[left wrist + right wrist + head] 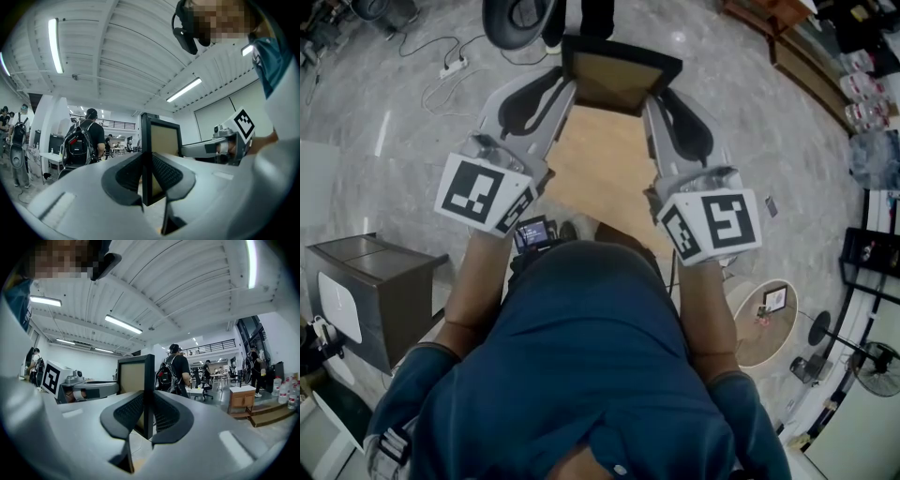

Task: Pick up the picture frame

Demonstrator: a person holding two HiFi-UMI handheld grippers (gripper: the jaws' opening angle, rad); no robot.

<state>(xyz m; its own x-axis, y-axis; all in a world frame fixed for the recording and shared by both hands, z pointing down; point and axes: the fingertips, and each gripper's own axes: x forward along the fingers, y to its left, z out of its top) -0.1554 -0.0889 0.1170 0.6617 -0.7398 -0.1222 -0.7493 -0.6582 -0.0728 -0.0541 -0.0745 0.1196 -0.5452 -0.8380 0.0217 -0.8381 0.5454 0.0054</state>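
Observation:
The picture frame (620,79) has a black rim and a tan backing, and it hangs in the air in front of the person. My left gripper (566,86) is shut on its left edge and my right gripper (657,96) on its right edge. In the left gripper view the frame (164,139) stands upright, its black edge pinched between the dark pads (166,172); the left gripper (150,180) grips it low down. In the right gripper view the frame (133,376) stands upright too, clamped by the right gripper (148,416). Each view shows the other gripper beyond the frame.
A light wooden tabletop (598,183) lies below the frame. A grey cabinet (377,291) stands at the left and a small round table (769,323) at the right. A power strip with cables (455,66) lies on the floor. A person with a backpack (172,372) stands nearby.

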